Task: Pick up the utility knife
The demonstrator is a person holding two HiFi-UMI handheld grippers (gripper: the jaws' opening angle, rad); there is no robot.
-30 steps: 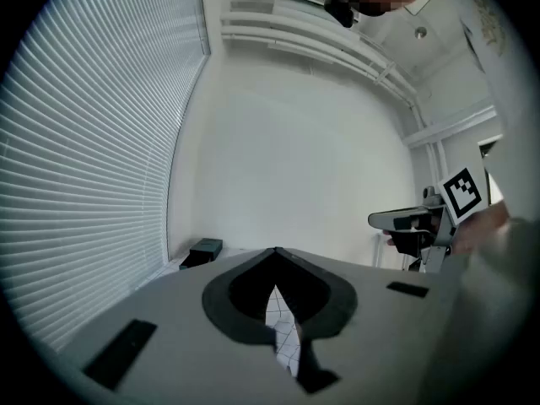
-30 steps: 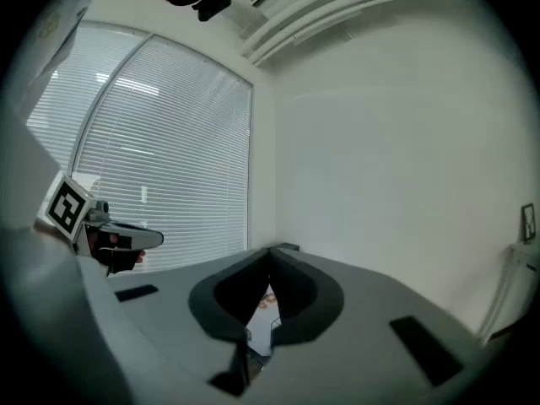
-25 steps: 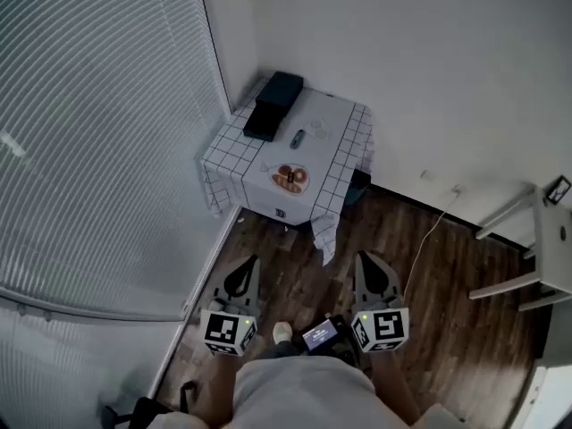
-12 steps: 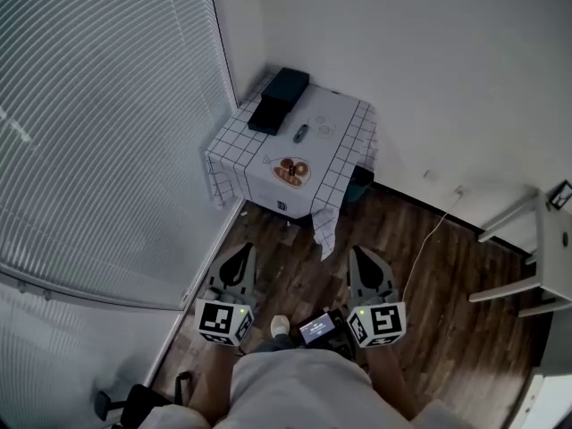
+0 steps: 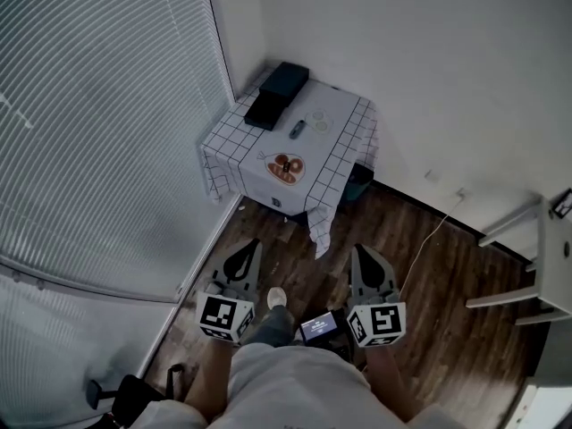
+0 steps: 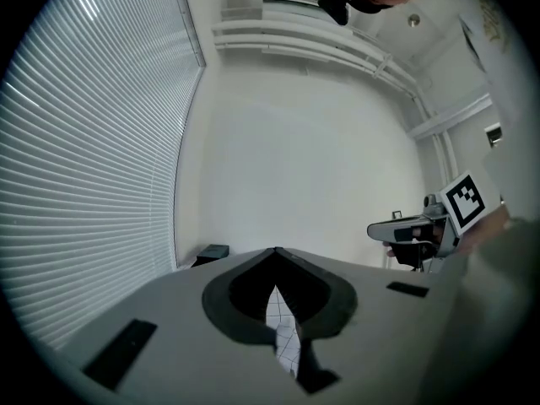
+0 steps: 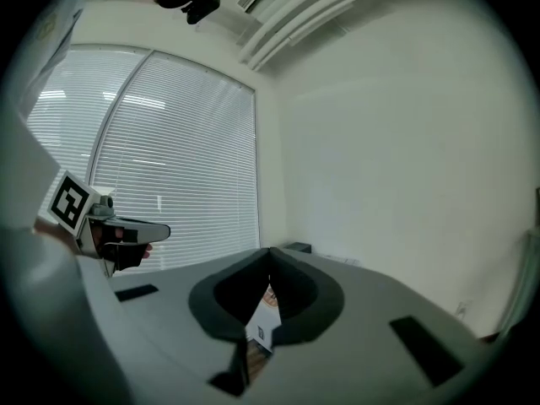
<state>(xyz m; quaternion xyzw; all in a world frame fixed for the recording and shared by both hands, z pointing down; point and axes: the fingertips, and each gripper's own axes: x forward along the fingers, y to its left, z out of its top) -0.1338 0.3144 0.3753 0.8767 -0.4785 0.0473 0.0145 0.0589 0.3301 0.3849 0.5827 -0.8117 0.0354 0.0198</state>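
A small dark oblong thing (image 5: 297, 130), likely the utility knife, lies on a little table with a checked cloth (image 5: 234, 150) in the room's corner; it is too small to make out. My left gripper (image 5: 246, 244) and right gripper (image 5: 365, 252) are held side by side over the wooden floor, well short of the table, both shut and empty. In the left gripper view the shut jaws (image 6: 275, 250) point level at the corner, with the checked cloth (image 6: 285, 332) showing below them. The right gripper view shows its jaws (image 7: 270, 250) meeting at the tip.
On the table are a black box (image 5: 277, 94) at the back and a plate of food (image 5: 286, 165) at the front. Window blinds (image 5: 98, 123) run along the left. A white frame (image 5: 527, 257) stands at the right, and a cable (image 5: 429, 235) trails down the wall.
The person's shoe has stepped forward between the grippers, and both grippers have edged toward the table. Both jaws have stayed shut.
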